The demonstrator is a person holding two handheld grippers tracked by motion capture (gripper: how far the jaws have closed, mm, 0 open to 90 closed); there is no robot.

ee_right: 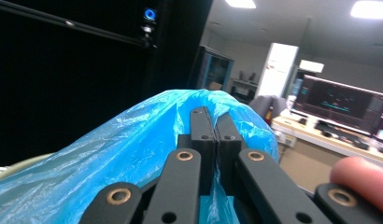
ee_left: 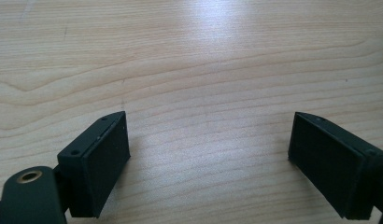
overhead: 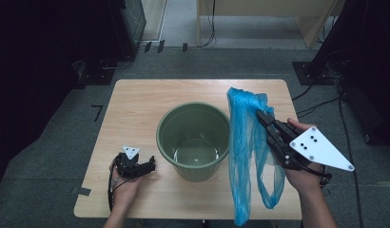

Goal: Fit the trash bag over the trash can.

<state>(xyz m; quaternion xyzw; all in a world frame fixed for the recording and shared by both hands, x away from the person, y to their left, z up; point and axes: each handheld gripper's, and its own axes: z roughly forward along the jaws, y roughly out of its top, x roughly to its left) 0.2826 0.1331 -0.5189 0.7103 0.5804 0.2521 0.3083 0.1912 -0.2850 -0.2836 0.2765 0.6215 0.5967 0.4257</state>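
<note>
Blue plastic bag (overhead: 248,142) held up over the right half of the table (overhead: 136,95), just beside the green bucket (overhead: 193,140) that stands near the table's centre. The bag hangs from the right gripper (overhead: 260,115), its long axis running down toward the near edge, where its loose end trails past the edge. The bucket's open mouth lies to the left of the hanging bag; the coming move, as judged here, turns on carrying the bag leftward over that rim.

Right gripper: jaws pressed fully together on a gathered fold at the top of the bag, seen closely in the right gripper view, where the film (ee_right: 133,149) bunches round both black fingers (ee_right: 201,135). The right hand is plainly the nearer to bag and bucket rim alike.

Left gripper (overhead: 148,166): resting low on the table toward the near left corner, just left of the bucket's base and apart from it. Its jaws stand wide apart with nothing between the pads (ee_left: 108,163), bare wood showing in the gap.
</note>
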